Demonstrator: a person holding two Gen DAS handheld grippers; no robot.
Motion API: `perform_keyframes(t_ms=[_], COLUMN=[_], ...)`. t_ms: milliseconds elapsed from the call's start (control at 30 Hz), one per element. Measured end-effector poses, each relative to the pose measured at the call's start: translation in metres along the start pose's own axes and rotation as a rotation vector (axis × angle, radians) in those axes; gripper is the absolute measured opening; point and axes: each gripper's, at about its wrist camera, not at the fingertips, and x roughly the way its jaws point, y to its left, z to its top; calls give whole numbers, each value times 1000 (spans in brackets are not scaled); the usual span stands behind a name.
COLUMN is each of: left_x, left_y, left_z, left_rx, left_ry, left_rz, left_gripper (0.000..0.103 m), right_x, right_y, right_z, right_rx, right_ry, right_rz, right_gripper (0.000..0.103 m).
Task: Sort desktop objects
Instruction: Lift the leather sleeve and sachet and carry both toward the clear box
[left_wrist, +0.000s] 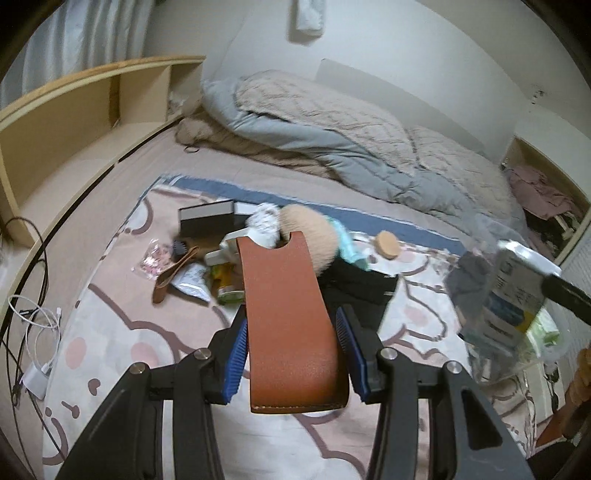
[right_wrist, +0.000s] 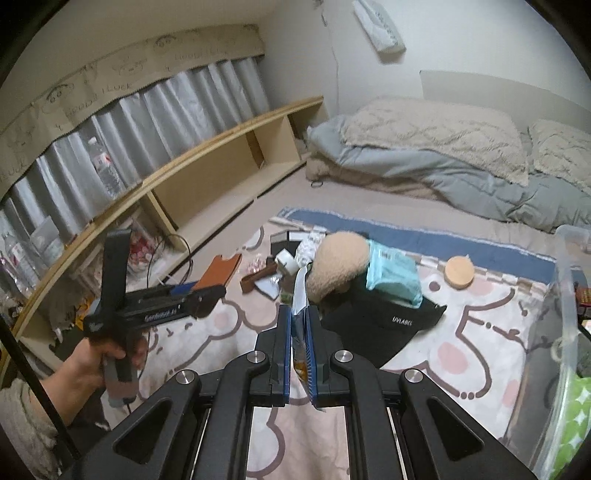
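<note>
Left wrist view, left gripper: tilted downward over the patterned blanket, jaws closed onto a brown leather sleeve that juts forward between the blue pads.
Left wrist view, clutter: heaped on the blanket beyond the sleeve.
Right wrist view, right gripper: angled downward, jaws pressed together on a thin shiny packet.
Right wrist view, hand: grasps the left gripper's handle at the left, sleeve raised.
Right wrist view, writing: "UVLABEL" on the black cap.

Black cap, just right of the right gripper's fingers: read "UVLABEL".
Curtain valance, far upper left: read "GOOD LUCK".
</note>
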Motion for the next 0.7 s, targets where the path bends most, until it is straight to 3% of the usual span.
perform_keyframes(t_ms=[367,700], left_x=[-34,-37], left_y=[-80,-175], left_z=[13,18], left_rx=[91,205], left_ry=[-56,-62], left_rz=[-118,-237], left_gripper=[46,46], right_x=[-55,-116], right_y=[-18,-74], right_z=[9,10], right_rx=[48,127], right_ry=[-133,-247], right_rz=[-24,-107], right_gripper=[8,8])
